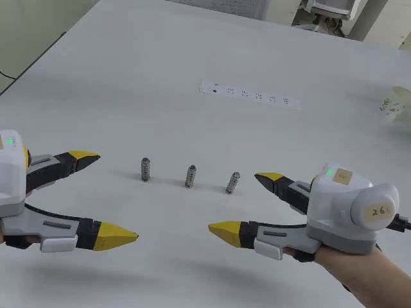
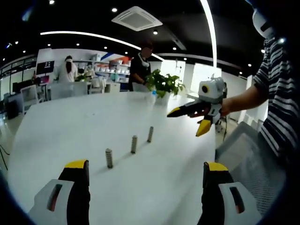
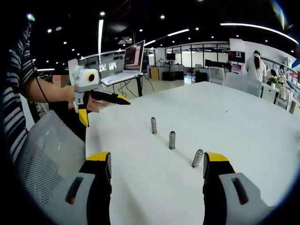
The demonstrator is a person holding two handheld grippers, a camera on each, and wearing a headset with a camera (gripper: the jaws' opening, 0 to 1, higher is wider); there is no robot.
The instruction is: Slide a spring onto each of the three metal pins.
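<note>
Both grippers sit closest to me in the head view: left gripper [image 1: 115,196] and right gripper [image 1: 234,200]. Each has its jaws spread wide with nothing between them, and they flank the row of parts. On the white table [image 1: 192,77] three coils stand in a line: left spring [image 1: 146,169], middle spring [image 1: 191,176] and right spring [image 1: 233,183].

They stand on end by themselves, so I reckon each is already on its pin, though I can't make out any bare metal. I don't spot a loose spring either, so to me this looks like the tail end of the job.

Only thing bugging me is the right spring, which leans a bit. To tidy it I'd use the right gripper, since it's nearest. I'd pinch the coil low and lightly so it doesn't squash or ping off, then ease it upright until it seats. Slow approach, because a bump could topple the neighbours.

Surface looks smooth and matte, so stuff would probably skid. Farther back lies a power strip [image 1: 250,95], plus something pale and crumpled [image 1: 395,106] at the right edge that I can't identify. Room's an open office with a potted plant [image 2: 164,83], a laptop [image 3: 126,63] on a desk, strip lights on a dark ceiling and a few people standing around.
</note>
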